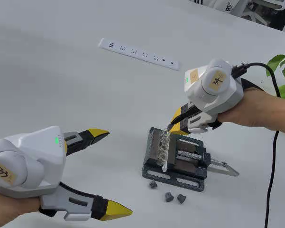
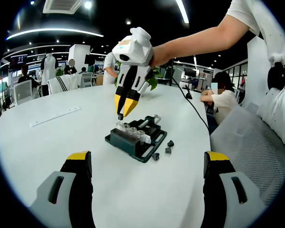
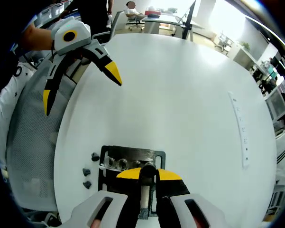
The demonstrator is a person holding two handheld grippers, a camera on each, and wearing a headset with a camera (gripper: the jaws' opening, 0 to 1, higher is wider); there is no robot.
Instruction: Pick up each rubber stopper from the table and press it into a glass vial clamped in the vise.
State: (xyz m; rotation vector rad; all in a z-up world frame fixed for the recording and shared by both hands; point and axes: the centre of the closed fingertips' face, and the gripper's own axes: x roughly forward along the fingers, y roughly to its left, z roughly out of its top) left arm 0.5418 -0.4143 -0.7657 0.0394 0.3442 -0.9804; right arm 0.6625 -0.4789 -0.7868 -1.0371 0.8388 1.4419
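Black rubber stopper is pinched tight in the right gripper just above the glass vials in the vise, so push it straight down slowly, while the left gripper hangs wide open and three more stoppers lie beside the vise.

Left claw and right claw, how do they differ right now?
The left claw is wide open and holds nothing; the right claw is shut on a dark rubber stopper. The left claw hovers over bare table, off to the side of the vise; the right claw points down just above the vials clamped in it. Both have yellow tips and white housings.
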